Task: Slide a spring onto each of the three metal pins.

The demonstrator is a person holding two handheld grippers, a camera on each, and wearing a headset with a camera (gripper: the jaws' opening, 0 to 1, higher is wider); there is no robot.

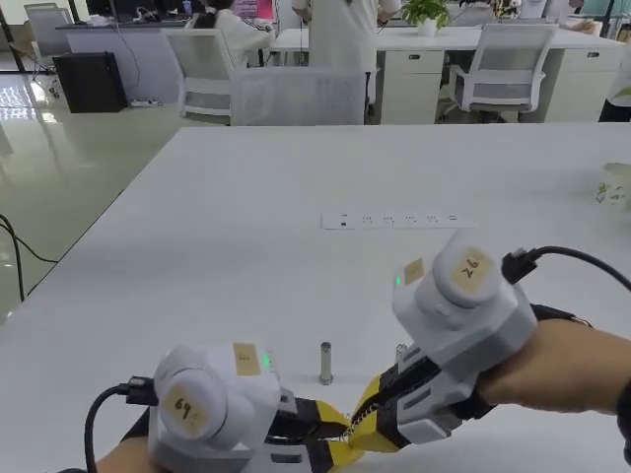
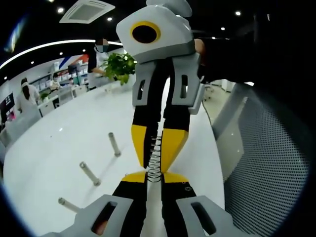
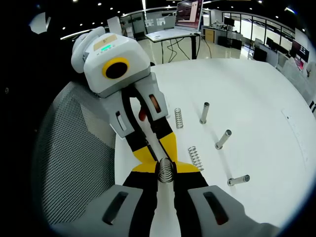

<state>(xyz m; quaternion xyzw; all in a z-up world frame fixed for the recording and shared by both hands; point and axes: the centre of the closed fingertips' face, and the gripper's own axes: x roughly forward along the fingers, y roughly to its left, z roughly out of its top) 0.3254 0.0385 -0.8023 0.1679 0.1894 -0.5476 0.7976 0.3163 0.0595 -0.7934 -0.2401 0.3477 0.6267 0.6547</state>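
Spring (image 2: pixel 155 157) shared between two: left gripper (image 2: pixel 154 177) clenches one end, right gripper (image 3: pixel 166 174) the other (tips almost touching), over the white bench (image 3: pixel 247 89); two loose springs (image 3: pixel 178 118), then three metal pins (image 3: pixel 222 139), sit on it rightward.

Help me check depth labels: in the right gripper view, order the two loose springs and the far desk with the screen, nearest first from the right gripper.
1. Lower spring: just right of the right gripper's tips.
2. Upper spring: farther ahead, left of the top pin.
3. Desk with the screen: across the room.
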